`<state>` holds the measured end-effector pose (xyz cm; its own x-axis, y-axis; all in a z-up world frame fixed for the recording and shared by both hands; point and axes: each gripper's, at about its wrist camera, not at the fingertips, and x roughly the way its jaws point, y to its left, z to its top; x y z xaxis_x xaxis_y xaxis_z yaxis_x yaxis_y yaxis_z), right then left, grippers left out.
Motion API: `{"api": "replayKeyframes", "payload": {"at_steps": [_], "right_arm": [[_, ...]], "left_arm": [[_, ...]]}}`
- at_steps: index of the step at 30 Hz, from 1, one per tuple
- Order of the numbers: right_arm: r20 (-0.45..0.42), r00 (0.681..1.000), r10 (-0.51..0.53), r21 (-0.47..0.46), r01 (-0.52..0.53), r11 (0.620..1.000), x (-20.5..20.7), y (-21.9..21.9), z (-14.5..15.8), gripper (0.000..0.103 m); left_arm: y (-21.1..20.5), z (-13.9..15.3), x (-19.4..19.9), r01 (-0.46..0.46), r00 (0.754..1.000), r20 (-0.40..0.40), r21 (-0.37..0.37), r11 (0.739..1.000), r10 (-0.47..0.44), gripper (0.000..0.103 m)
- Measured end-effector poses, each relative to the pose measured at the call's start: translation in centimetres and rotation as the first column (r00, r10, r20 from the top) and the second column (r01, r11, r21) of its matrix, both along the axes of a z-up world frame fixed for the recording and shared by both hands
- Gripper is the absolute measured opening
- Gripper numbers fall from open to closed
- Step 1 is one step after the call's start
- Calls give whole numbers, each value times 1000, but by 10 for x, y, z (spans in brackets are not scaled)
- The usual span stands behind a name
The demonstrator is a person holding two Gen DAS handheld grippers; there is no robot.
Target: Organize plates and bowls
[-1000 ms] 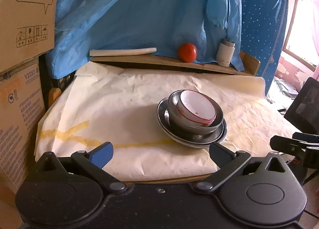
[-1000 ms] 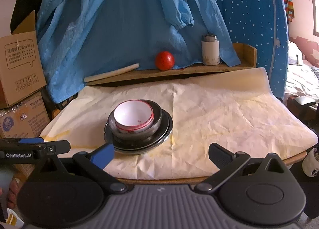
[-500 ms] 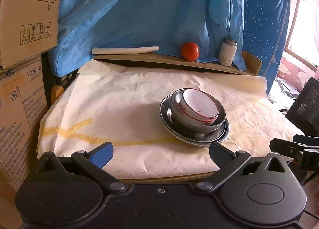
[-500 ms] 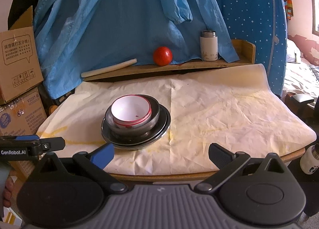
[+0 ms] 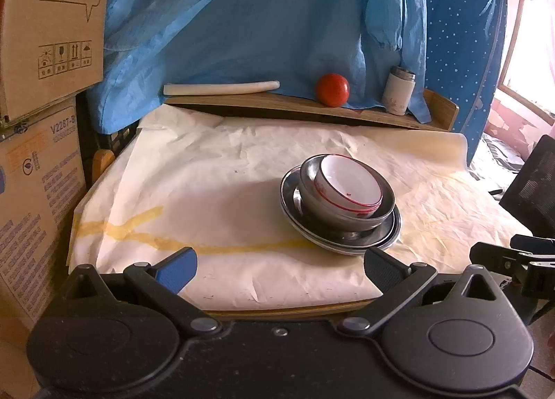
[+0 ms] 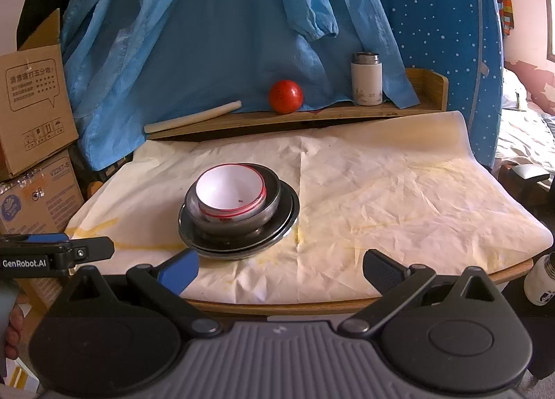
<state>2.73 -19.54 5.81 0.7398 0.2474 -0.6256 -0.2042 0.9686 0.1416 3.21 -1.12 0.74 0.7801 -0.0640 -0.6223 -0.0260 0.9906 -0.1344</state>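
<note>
2 round steel plates [image 5: 341, 243] | steel bowl [image 5: 347, 215] – glossy white bowl [image 5: 350, 187] nested

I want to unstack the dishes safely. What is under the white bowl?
The white bowl sits inside a metal bowl, which stands on metal plates; two rims show. The bowls cover the plates' middle, so anything hidden between the layers cannot be seen.

Ahead of the right gripper [image 6: 279, 269], whose fingers are one blue [image 6: 180, 270] and one black, a white red-rimmed ceramic bowl [image 6: 229, 190] nests in grey steel dishes [image 6: 239, 222] on cream yellow-stained crumpled paper [image 6: 381, 197]. Beyond: a red round tomato [image 6: 285, 96], a white steel-capped flask [image 6: 366, 79], plain blue hanging cloth [image 6: 208, 34], white-dotted blue fabric [image 6: 444, 17].
</note>
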Motion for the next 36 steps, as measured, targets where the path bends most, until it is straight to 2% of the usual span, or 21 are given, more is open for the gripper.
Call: {"api": "replayKeyframes", "payload": {"at_steps": [36], "right_arm": [[-13,1000,16,4,-16,1000,5,1,-3,103]], "left_arm": [[-3,-1,4,-15,1000,-20,19,1000,15,102]]}}
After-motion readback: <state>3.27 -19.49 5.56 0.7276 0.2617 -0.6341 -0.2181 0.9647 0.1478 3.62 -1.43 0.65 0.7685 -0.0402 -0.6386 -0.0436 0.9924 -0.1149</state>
